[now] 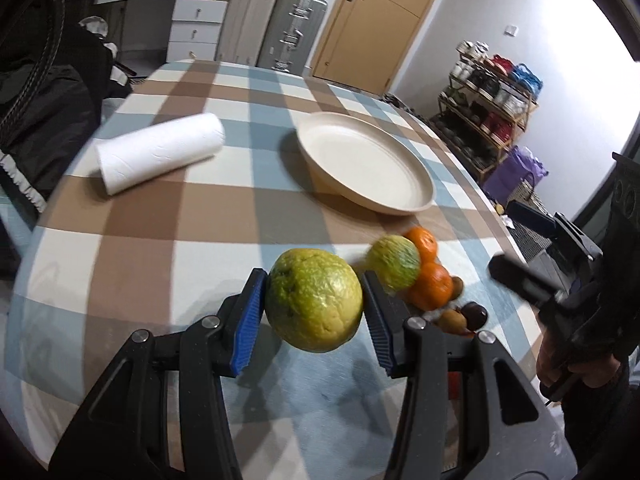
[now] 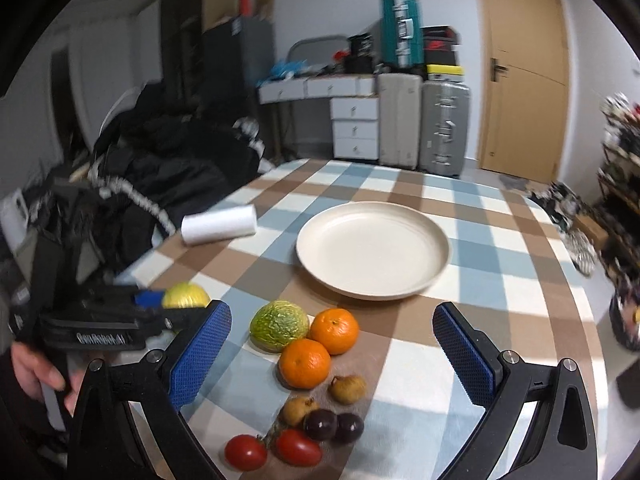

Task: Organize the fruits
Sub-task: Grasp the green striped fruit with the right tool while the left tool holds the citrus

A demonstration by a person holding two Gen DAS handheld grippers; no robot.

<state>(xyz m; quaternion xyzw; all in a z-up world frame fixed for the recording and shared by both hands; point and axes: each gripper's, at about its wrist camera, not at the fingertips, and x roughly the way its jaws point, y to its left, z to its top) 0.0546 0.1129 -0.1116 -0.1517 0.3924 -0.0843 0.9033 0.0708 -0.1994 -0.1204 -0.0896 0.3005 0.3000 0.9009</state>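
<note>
While the left gripper (image 1: 314,300) holds one citrus (image 1: 314,300) aloft and the right gripper (image 2: 332,360) stands wide, the plate (image 2: 374,292) is bare, other fruit (image 2: 304,364) remaining near on the table (image 2: 500,320).

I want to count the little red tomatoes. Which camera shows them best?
The right wrist view shows them best: two red tomatoes lie in plain sight on the checked tablecloth, between the open right gripper. In the left wrist view they are hidden behind the left gripper and its fruit.
</note>
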